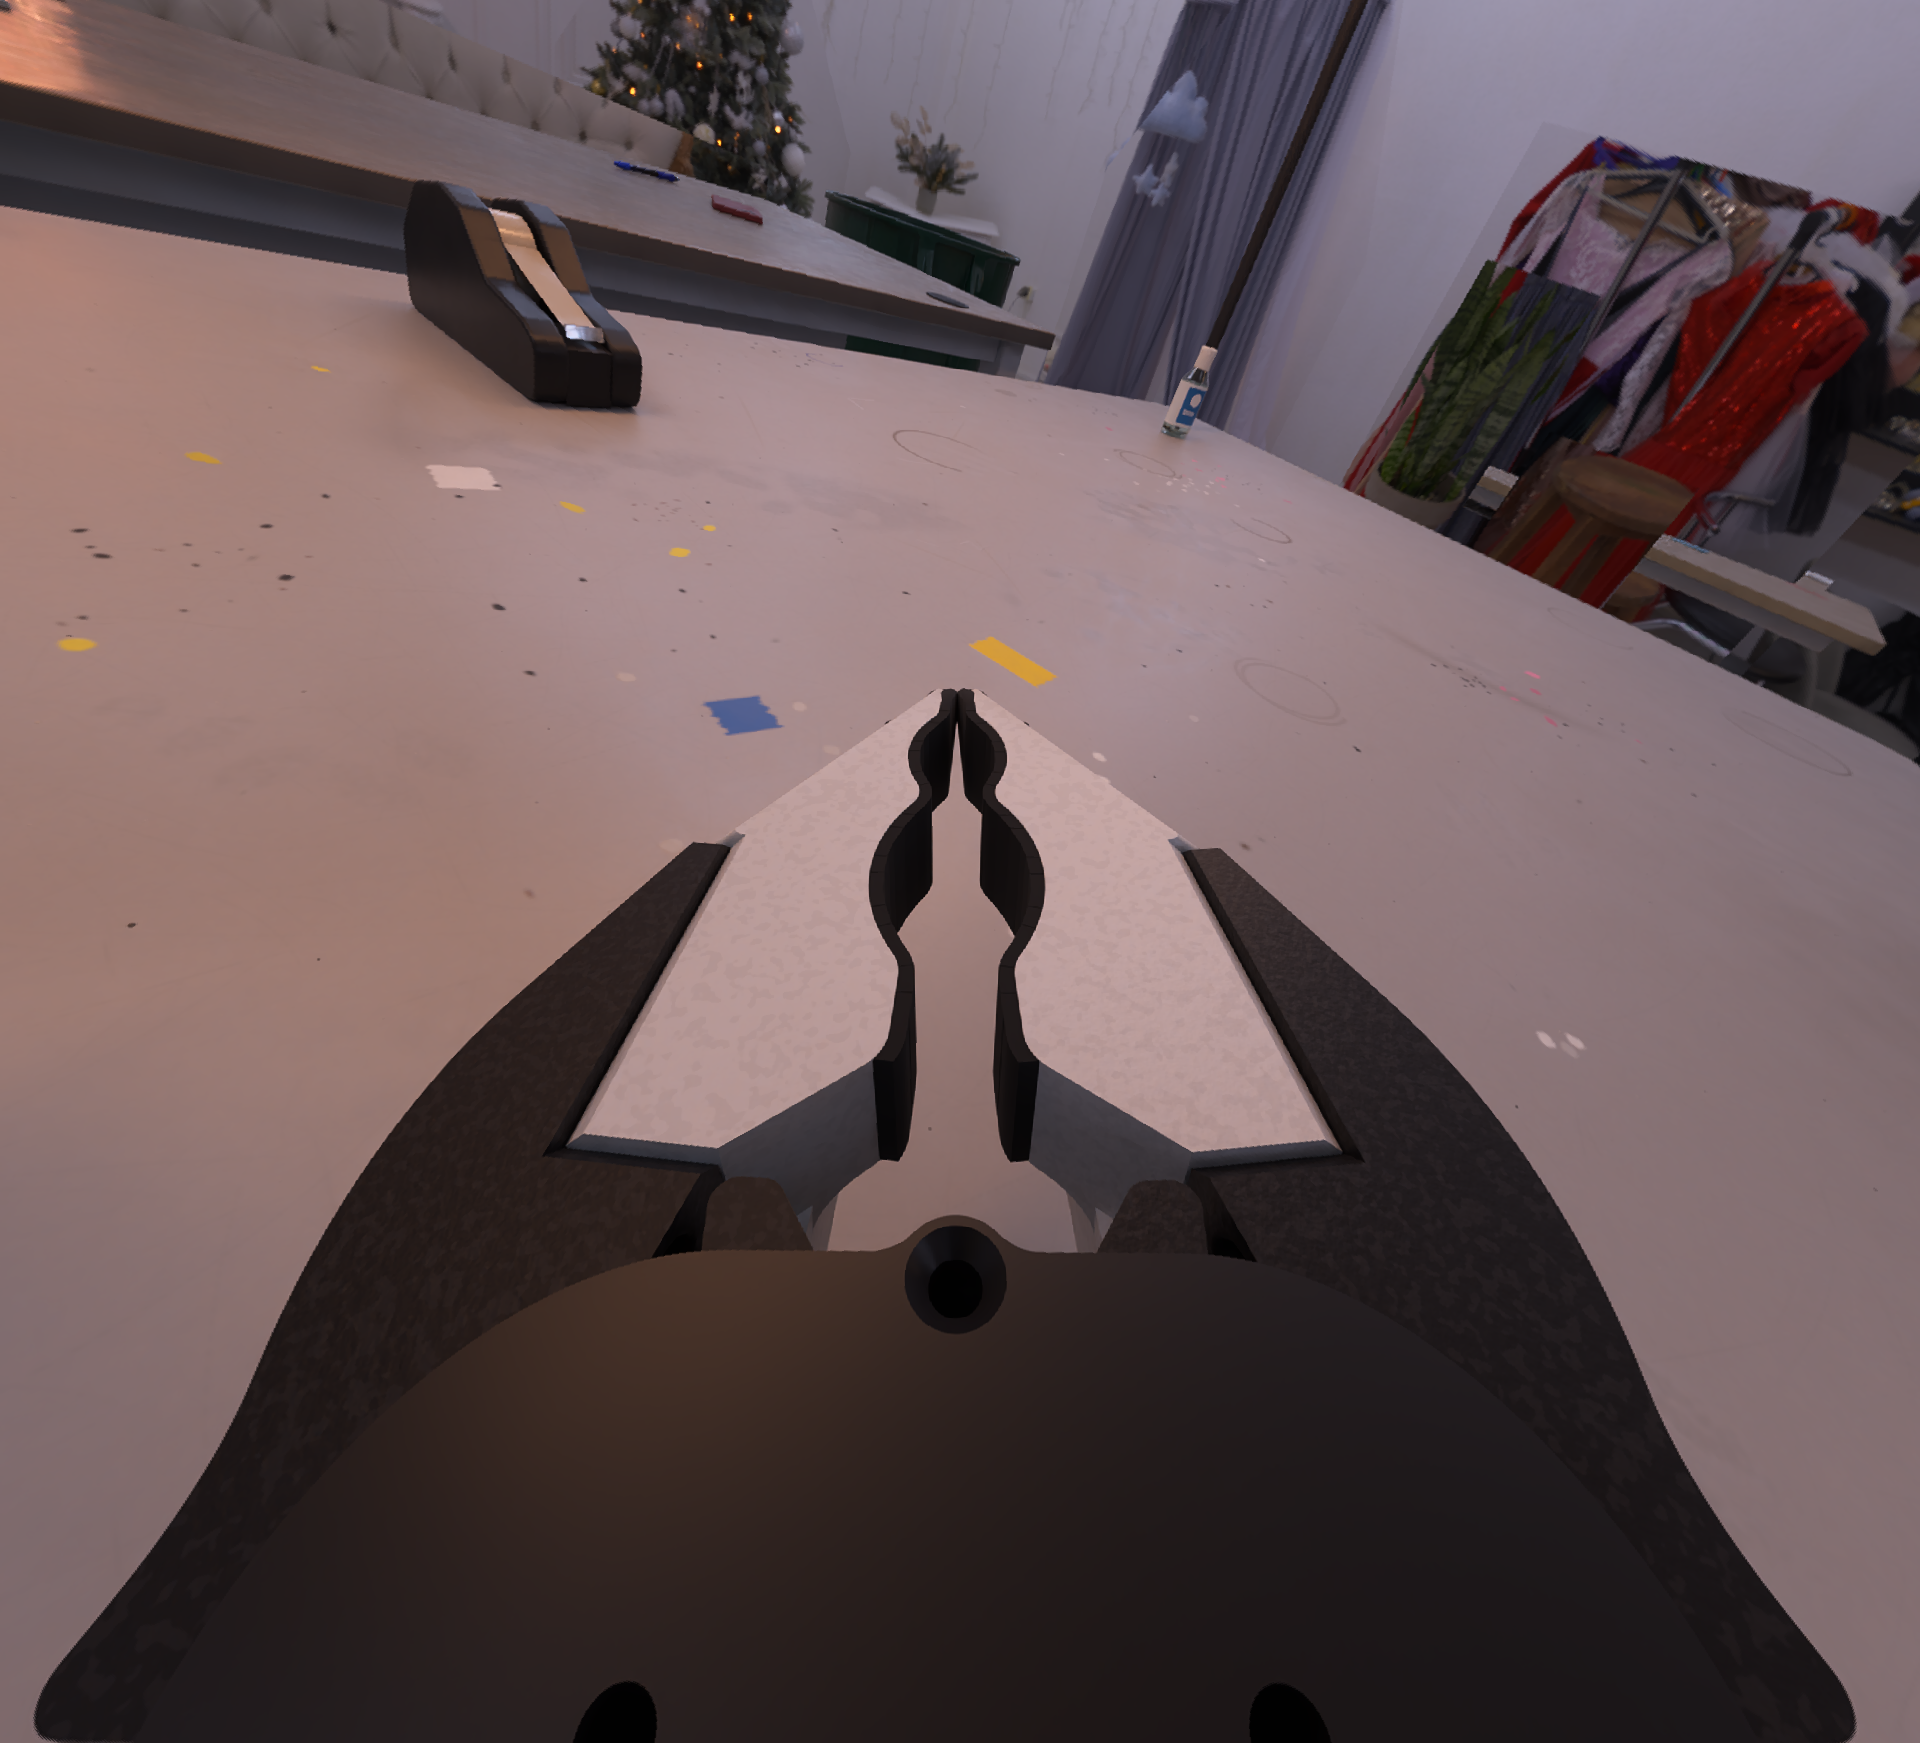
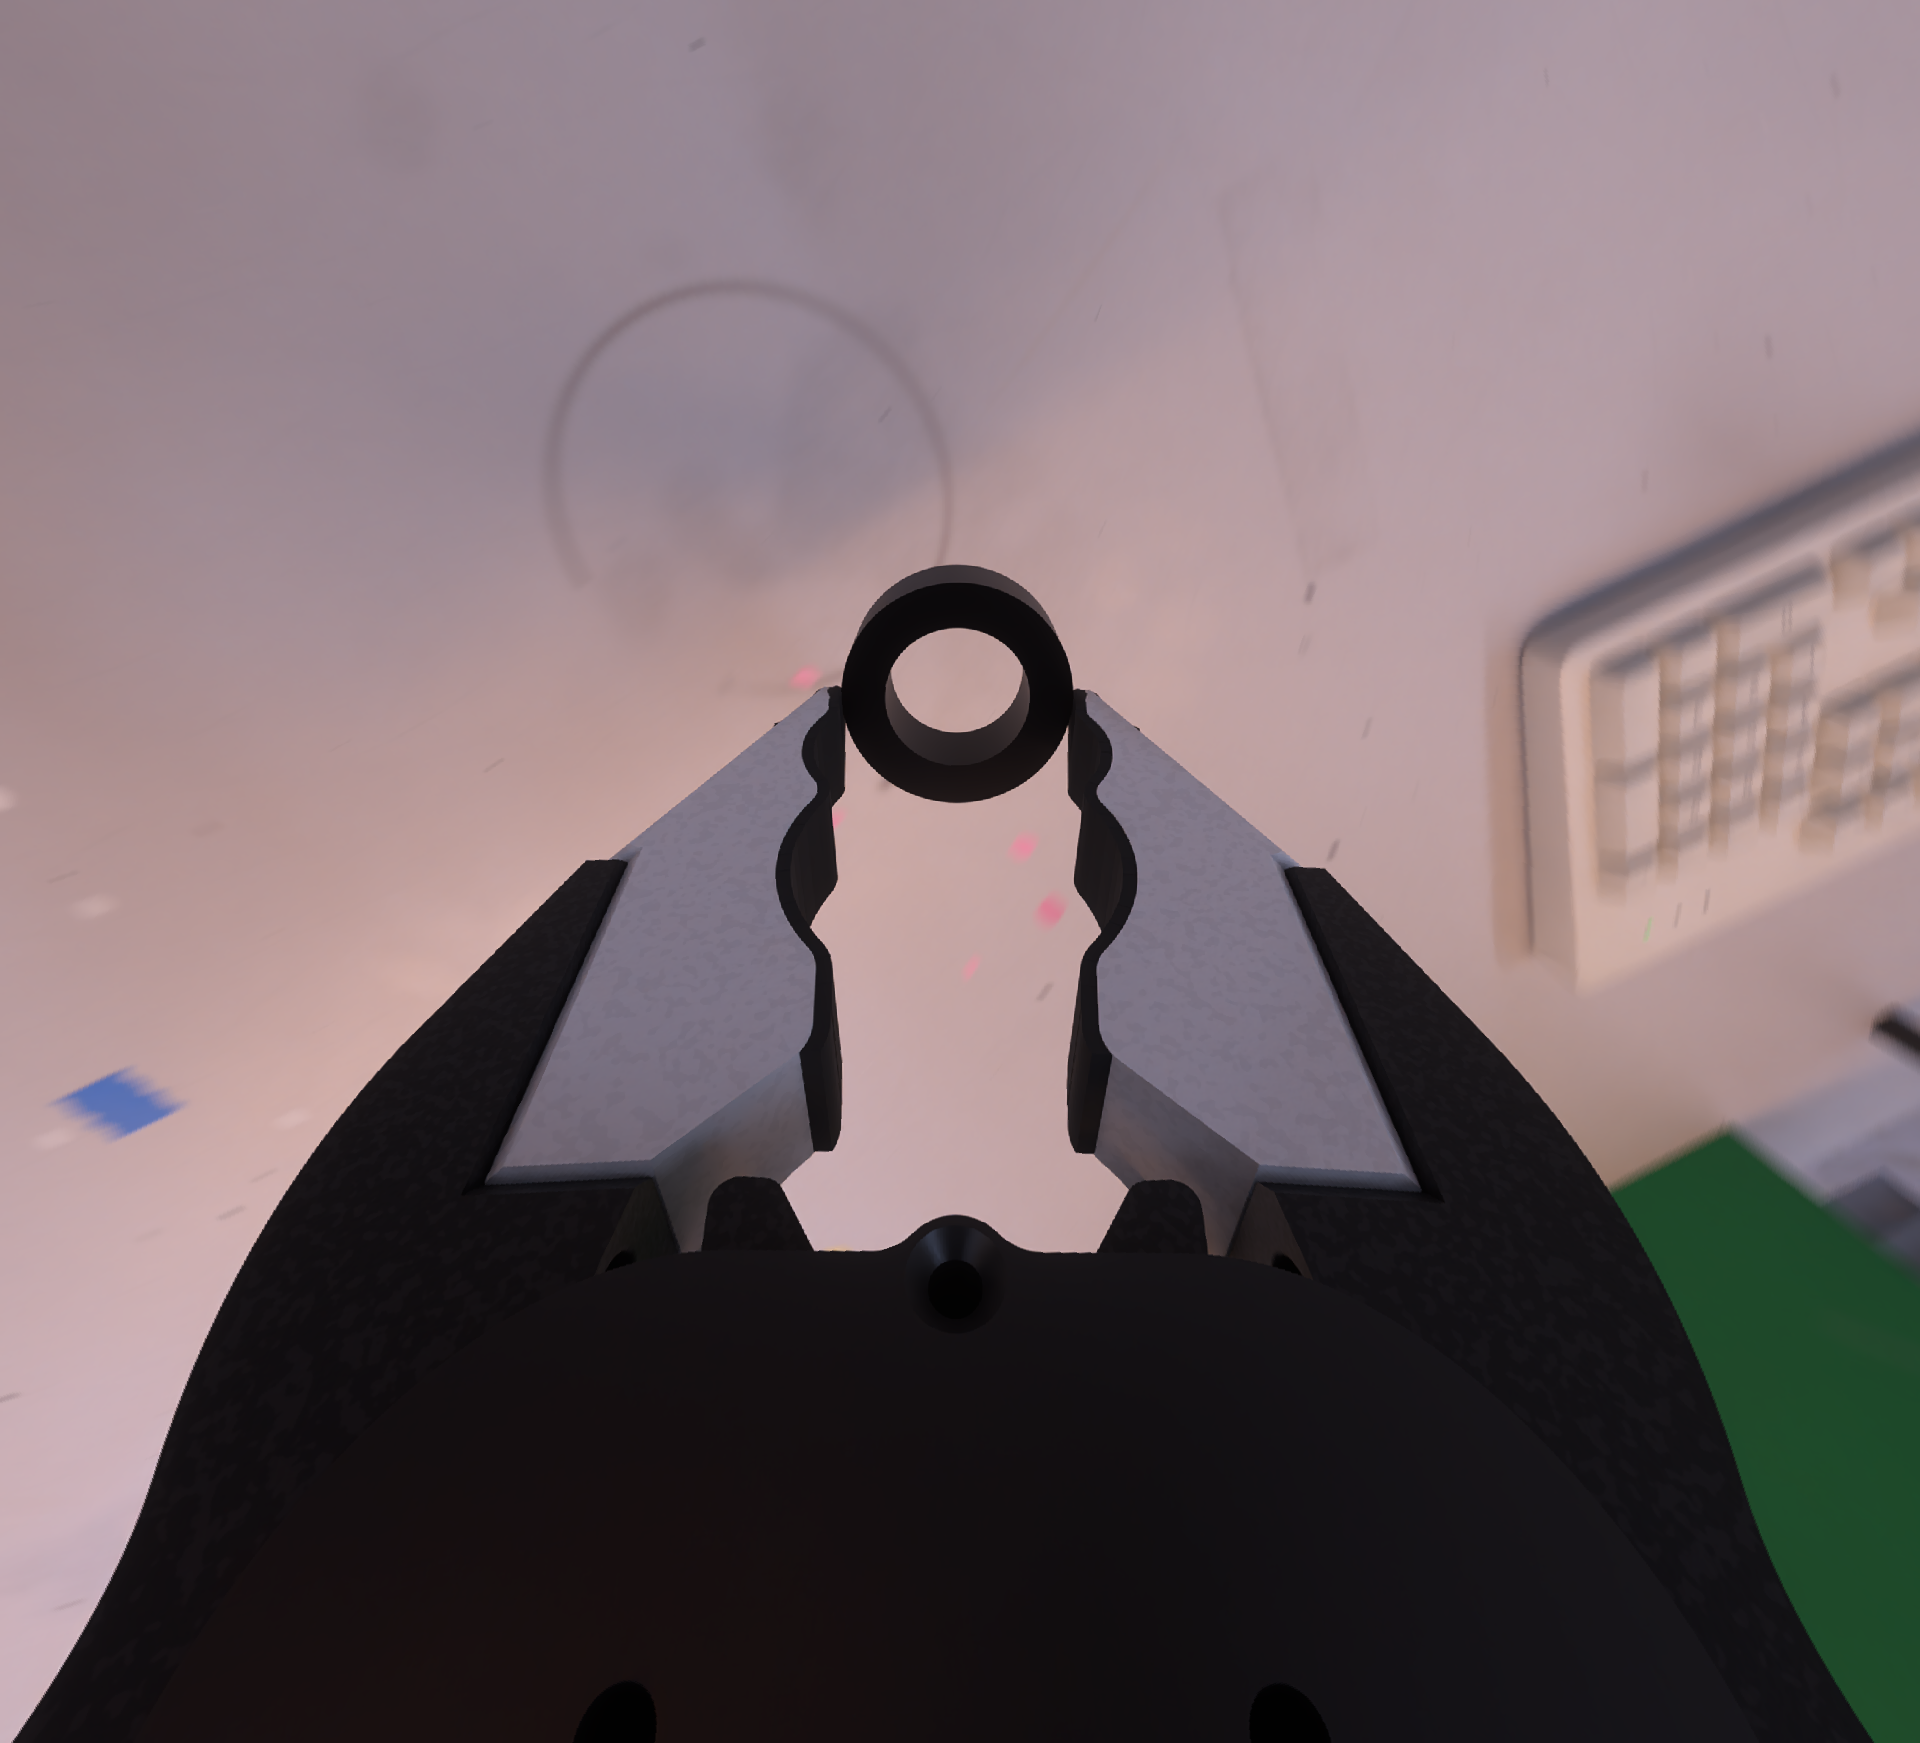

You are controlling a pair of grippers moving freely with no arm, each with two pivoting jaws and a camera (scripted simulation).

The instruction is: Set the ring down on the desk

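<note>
A black ring point(image 2: 868, 717) sits between the tips of my right gripper point(image 2: 956, 706), which is shut on it and points down at the pale, paint-speckled desk point(image 2: 416, 758). The ring's hole faces the camera and the desk shows through it. How far the ring is from the desk I cannot tell. My left gripper point(image 1: 956, 698) is shut with its tips touching and nothing between them, held low over the same desk point(image 1: 312, 862). The ring does not show in the left wrist view.
A black tape dispenser point(image 1: 514, 301) stands on the desk at the far left and a small bottle point(image 1: 1187, 398) near the far edge. A white keyboard point(image 2: 1745, 717) lies at the right of the right wrist view, by a green surface point(image 2: 1766, 1330).
</note>
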